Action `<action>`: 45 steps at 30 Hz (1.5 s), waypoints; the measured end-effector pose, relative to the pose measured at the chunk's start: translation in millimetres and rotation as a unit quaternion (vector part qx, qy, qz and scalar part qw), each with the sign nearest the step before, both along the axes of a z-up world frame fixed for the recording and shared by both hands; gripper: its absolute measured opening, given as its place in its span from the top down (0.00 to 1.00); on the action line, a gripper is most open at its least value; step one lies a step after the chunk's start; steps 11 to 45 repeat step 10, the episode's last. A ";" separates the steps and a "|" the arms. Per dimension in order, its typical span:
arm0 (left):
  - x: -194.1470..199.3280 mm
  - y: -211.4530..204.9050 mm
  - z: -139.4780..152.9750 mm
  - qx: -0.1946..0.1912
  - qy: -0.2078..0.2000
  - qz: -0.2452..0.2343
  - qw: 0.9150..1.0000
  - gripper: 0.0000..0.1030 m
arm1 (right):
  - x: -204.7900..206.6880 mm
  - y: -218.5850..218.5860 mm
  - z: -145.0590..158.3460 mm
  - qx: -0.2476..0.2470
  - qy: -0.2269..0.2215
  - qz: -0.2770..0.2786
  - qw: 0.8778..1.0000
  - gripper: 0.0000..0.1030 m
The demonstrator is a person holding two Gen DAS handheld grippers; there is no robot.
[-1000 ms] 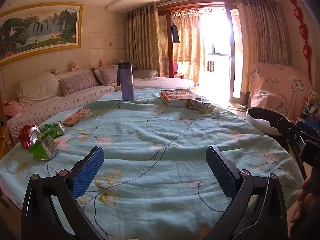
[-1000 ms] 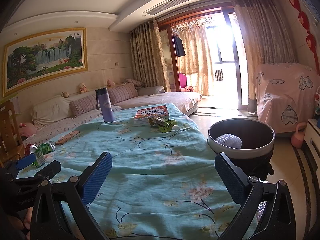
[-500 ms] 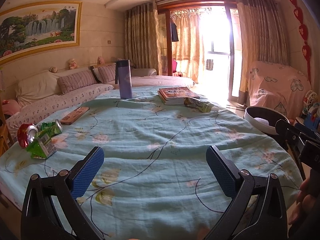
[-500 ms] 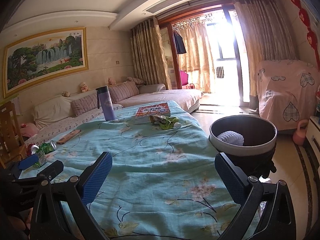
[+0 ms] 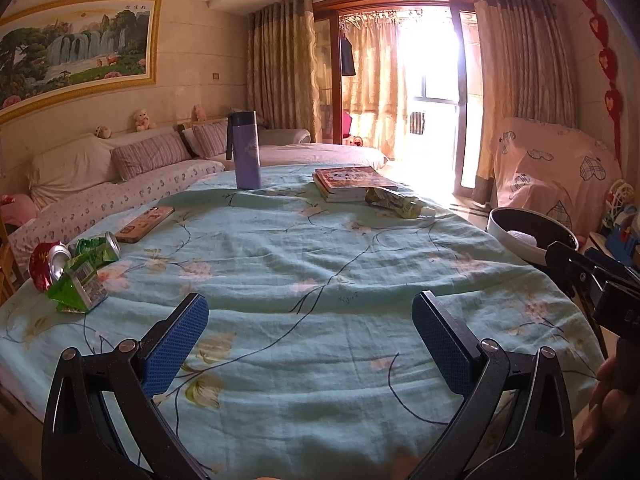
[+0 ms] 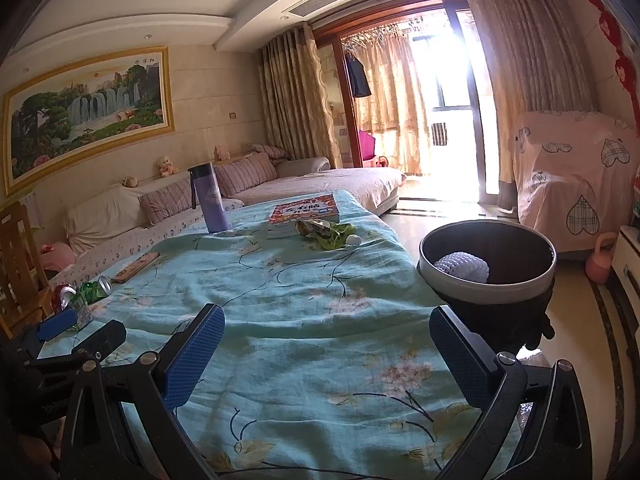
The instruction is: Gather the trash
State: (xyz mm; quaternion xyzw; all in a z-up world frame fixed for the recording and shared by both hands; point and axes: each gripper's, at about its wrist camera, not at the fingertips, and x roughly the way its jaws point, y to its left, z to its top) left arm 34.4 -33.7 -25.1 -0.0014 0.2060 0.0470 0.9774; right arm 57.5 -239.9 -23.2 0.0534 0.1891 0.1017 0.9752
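A crushed red can (image 5: pixel 46 266), a green can (image 5: pixel 98 248) and a green carton (image 5: pixel 78 288) lie at the table's left edge; they also show in the right wrist view (image 6: pixel 86 294). A crumpled green wrapper (image 5: pixel 394 202) (image 6: pixel 326 232) lies by the books at the far end. A round black bin (image 6: pixel 486 268) (image 5: pixel 528 232) with a white lump inside stands right of the table. My left gripper (image 5: pixel 310 338) is open and empty over the near tablecloth. My right gripper (image 6: pixel 326 350) is open and empty near the bin.
A purple flask (image 5: pixel 244 150), a stack of books (image 5: pixel 348 182) and a flat wooden-looking case (image 5: pixel 144 224) lie on the light-blue tablecloth (image 5: pixel 320 264). A sofa (image 5: pixel 100 184) runs along the left wall. A wooden chair (image 6: pixel 18 264) stands at the left.
Both views have shifted slightly; the table items sit a little nearer and lower in frame. Both grippers stay open and empty.
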 end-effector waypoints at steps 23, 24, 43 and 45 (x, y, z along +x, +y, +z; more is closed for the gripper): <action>14.9 2.0 -5.3 -0.013 0.024 -0.004 1.000 0.00 | 18.8 -1.2 -8.6 -0.004 0.041 0.002 0.999 0.00; 14.9 2.0 -5.3 -0.013 0.024 -0.004 1.000 0.00 | 18.8 -1.2 -8.6 -0.004 0.041 0.002 0.999 0.00; 14.9 2.0 -5.3 -0.013 0.024 -0.004 1.000 0.00 | 18.8 -1.2 -8.6 -0.004 0.041 0.002 0.999 0.00; 14.9 2.0 -5.3 -0.013 0.024 -0.004 1.000 0.00 | 18.8 -1.2 -8.6 -0.004 0.041 0.002 0.999 0.00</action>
